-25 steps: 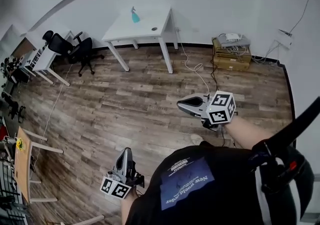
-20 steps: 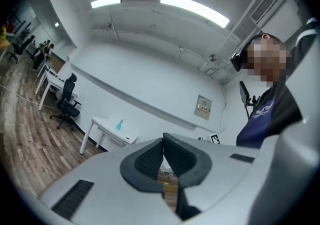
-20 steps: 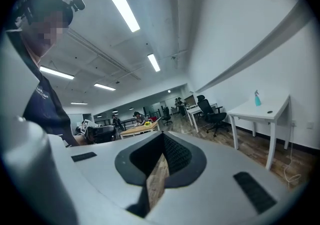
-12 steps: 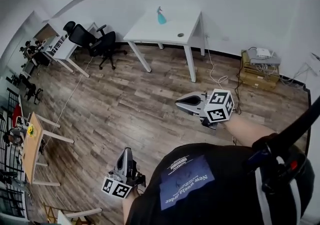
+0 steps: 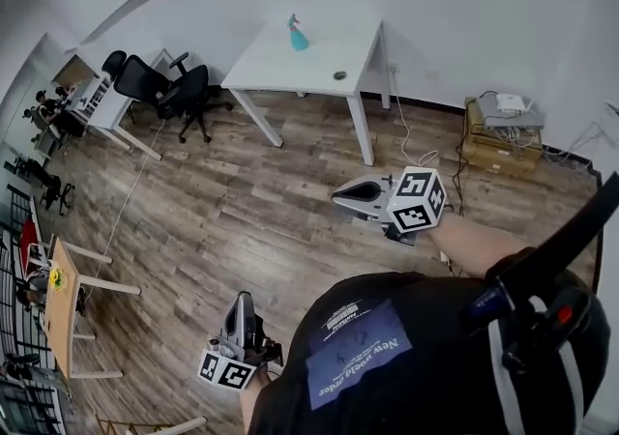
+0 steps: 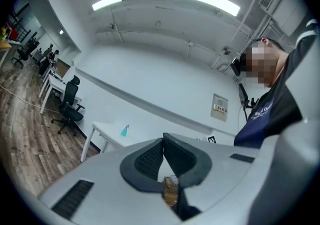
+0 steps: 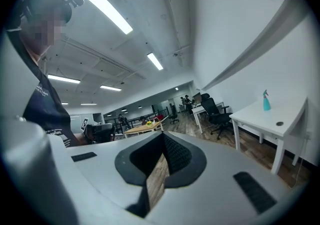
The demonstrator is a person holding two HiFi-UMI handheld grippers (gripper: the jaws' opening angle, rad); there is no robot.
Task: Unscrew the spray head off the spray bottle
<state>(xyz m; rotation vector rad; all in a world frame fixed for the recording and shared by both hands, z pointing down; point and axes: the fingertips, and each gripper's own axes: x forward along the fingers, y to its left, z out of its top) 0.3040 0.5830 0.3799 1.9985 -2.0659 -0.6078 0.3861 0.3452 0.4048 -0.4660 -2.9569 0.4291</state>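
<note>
Two grippers are in the person's hands, and both have their jaws closed tip to tip with nothing between them. The left gripper (image 5: 242,301) is low, just beside the person's dark shirt (image 5: 387,356), and points up the head view. The right gripper (image 5: 337,197) is held out over the wood floor (image 5: 222,211) and points toward the left of that view. The spray bottle (image 5: 297,35), pale blue-green with its spray head on top, stands upright on the white table (image 5: 319,51) by the far wall, well apart from both grippers. A small dark round thing (image 5: 339,75) lies on the same table, nearer its front edge. Black office chairs (image 5: 164,90) stand left of the table, and a cardboard box (image 5: 498,143) sits on the floor to its right.
</note>
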